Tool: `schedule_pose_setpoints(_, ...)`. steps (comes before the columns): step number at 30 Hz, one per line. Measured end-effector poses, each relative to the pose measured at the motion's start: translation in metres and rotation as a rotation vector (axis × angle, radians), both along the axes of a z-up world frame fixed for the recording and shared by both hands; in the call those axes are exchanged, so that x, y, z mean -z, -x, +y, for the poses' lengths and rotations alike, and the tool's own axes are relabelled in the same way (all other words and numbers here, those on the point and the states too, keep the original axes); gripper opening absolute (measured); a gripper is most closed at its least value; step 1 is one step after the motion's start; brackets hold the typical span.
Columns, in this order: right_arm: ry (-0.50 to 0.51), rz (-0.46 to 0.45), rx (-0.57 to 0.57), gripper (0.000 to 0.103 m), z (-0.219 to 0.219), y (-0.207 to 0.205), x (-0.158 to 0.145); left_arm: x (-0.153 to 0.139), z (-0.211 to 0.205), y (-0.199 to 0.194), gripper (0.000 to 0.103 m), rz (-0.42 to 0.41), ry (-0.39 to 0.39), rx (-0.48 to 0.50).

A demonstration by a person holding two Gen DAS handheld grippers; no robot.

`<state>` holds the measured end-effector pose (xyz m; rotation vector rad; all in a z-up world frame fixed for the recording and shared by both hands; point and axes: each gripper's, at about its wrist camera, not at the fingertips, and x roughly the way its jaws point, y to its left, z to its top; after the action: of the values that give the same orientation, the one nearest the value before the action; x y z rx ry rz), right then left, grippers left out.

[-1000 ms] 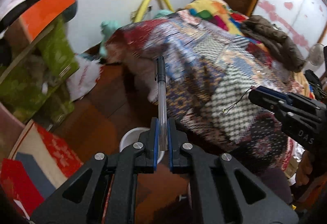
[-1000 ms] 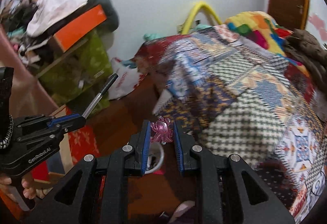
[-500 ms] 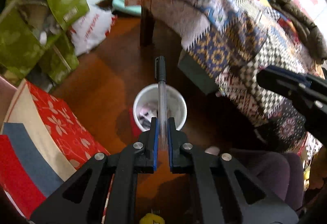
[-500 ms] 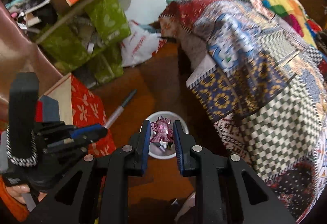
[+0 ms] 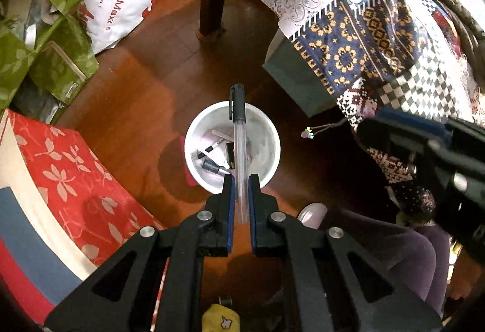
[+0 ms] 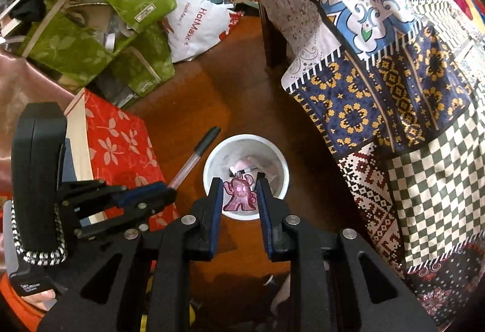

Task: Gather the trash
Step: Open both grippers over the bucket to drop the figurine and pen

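A white round bin stands on the brown wooden floor with pens and scraps inside; the right wrist view shows the bin too. My left gripper is shut on a clear pen with a black cap, held above the bin and pointing down over its opening. My right gripper is shut on a small pink translucent figurine, hanging over the bin's near rim. In the right wrist view the left gripper sits left of the bin with the pen sticking out.
A bed with a patchwork quilt overhangs the floor at right, its dark wooden leg behind the bin. Green bags, a white plastic bag and a red flowered box crowd the left. A person's leg is at lower right.
Both grippers have dropped and tipped downward, from facing the bed to hanging over the white bin, which now looks larger and closer. The pen and figurine stay gripped.
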<state>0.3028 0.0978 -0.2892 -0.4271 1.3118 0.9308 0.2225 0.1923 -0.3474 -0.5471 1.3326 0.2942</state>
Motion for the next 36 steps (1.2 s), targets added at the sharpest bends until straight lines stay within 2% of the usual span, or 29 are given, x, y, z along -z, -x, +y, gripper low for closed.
schedule_pose_setpoints(3, 0.014, 0.032, 0.005, 0.022, 0.001, -0.006, 0.005, 0.000, 0.005, -0.006, 0.009, -0.007, 0.000, -0.017)
schedule_pose_setpoints(6, 0.019, 0.070, 0.028, 0.028, -0.001, -0.012, 0.008, -0.005, 0.008, -0.005, 0.029, -0.018, -0.016, -0.026)
schedule_pose_setpoints(9, 0.022, 0.054, 0.035, 0.034, -0.006, -0.014, 0.008, -0.011, 0.008, -0.001, 0.030, -0.016, -0.055, -0.020)
schedule_pose_setpoints(17, 0.012, -0.006, 0.020, 0.034, -0.032, -0.010, -0.007, -0.039, 0.004, 0.019, 0.030, -0.055, -0.083, -0.037)
schedule_pose_setpoints(24, -0.061, -0.109, 0.018, 0.034, -0.065, -0.003, -0.052, -0.085, -0.019, 0.029, 0.030, -0.128, -0.152, -0.019)
schedule_pose_setpoints(36, -0.266, -0.339, 0.117, 0.034, -0.148, 0.010, -0.157, -0.187, -0.085, 0.030, 0.030, -0.333, -0.270, 0.047)
